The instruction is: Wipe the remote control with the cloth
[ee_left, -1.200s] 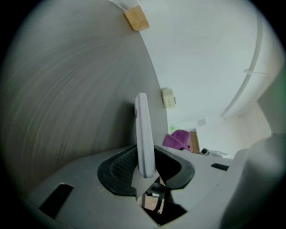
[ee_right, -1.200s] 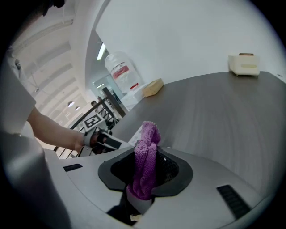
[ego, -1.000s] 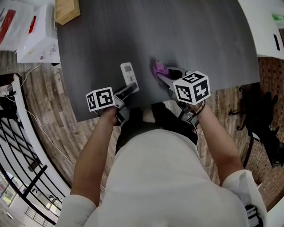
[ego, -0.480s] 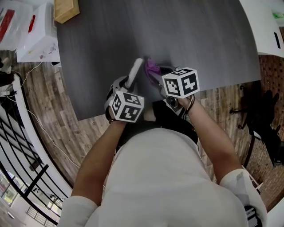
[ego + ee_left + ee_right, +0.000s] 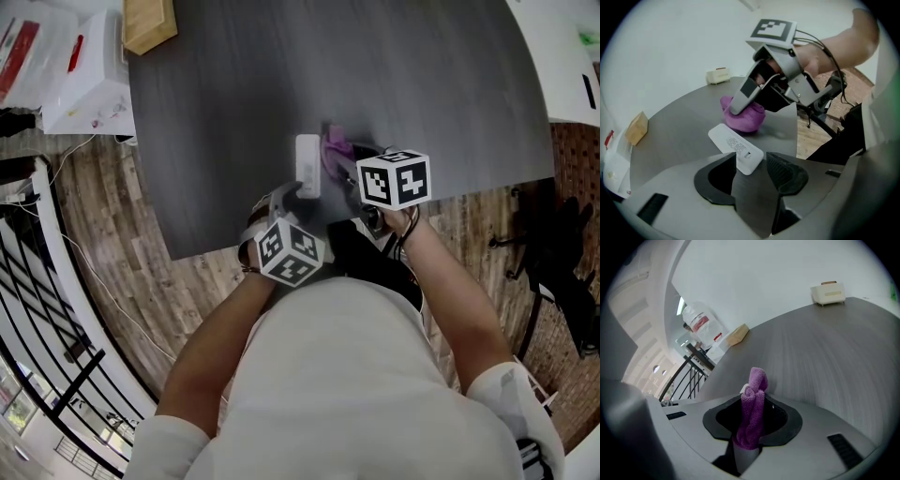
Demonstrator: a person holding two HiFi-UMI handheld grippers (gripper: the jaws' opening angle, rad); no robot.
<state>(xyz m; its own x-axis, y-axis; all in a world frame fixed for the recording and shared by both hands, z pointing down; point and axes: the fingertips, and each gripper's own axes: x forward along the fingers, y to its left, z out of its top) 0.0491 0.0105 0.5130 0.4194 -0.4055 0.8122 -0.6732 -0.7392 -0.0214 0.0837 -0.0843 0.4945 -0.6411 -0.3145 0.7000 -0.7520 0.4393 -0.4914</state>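
The white remote (image 5: 307,164) lies flat on the dark grey table (image 5: 216,103), its labelled back up (image 5: 736,147). My left gripper (image 5: 286,195) sits at its near end. Its jaws are opening and the remote's end lies loose between them (image 5: 751,161), with a gap on the right side. The purple cloth (image 5: 335,147) is bunched right beside the remote. My right gripper (image 5: 343,161) is shut on it and holds it down on the table (image 5: 745,119). In the right gripper view the cloth (image 5: 757,390) stands up between the jaws (image 5: 751,427).
A wooden block (image 5: 150,23) lies at the table's far left corner. A small white box (image 5: 718,75) stands at the far edge. A white carton (image 5: 89,89) sits on the floor to the left, near a black railing (image 5: 37,281). The table's near edge runs by my body.
The left gripper lifted the remote, turned it over and set it down back-up nearer the cloth, then opened and drew back toward me. The right gripper shifted slightly left with the cloth.
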